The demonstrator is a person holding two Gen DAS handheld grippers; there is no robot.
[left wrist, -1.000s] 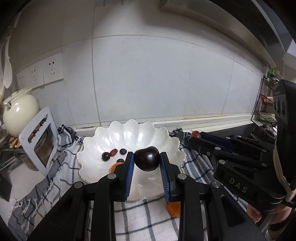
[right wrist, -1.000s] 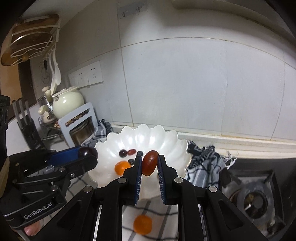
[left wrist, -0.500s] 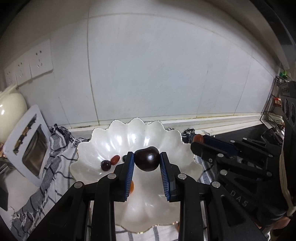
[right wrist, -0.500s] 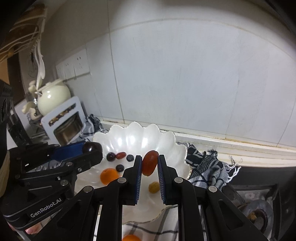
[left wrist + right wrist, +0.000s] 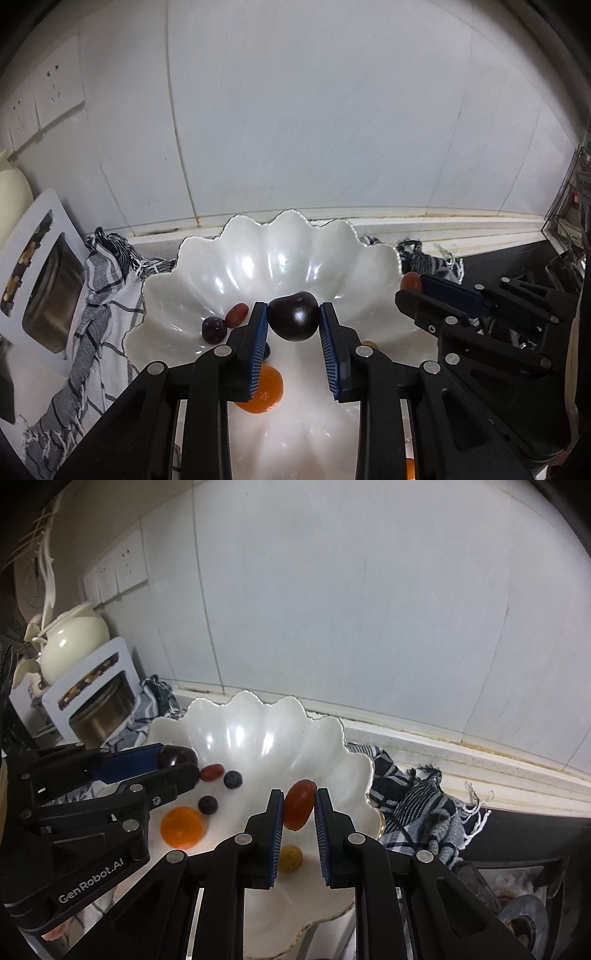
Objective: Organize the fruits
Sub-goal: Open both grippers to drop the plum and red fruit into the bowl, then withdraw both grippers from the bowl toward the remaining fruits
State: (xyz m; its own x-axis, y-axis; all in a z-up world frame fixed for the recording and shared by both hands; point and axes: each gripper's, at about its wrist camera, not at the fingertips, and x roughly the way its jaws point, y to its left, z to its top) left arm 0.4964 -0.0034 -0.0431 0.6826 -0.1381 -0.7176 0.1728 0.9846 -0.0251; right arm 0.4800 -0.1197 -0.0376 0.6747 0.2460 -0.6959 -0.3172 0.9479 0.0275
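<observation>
A white scalloped bowl (image 5: 280,254) (image 5: 258,738) stands on a checked cloth. My left gripper (image 5: 293,323) hangs over its middle, shut on a dark plum (image 5: 295,320). From the right wrist view, that same left gripper (image 5: 173,762) comes in from the left with the dark plum (image 5: 177,756) at its tip. Over the bowl's right part, my right gripper (image 5: 299,805) is shut on a red oval tomato (image 5: 298,804). Inside the bowl lie an orange fruit (image 5: 183,827) (image 5: 264,391), two blueberries (image 5: 232,779), a small red tomato (image 5: 211,771), a dark grape (image 5: 213,329) and a yellowish fruit (image 5: 290,857).
The checked cloth (image 5: 92,314) (image 5: 413,794) spreads under and around the bowl. A white frame with a metal tin (image 5: 92,698) and a cream teapot (image 5: 74,638) stand at the left. Tiled wall (image 5: 295,129) rises close behind. A gas hob (image 5: 517,904) lies at the right.
Both grippers have come forward and down over the bowl, still holding their fruits. The bowl now fills more of each view, and the orange fruit on the cloth has dropped out of sight.
</observation>
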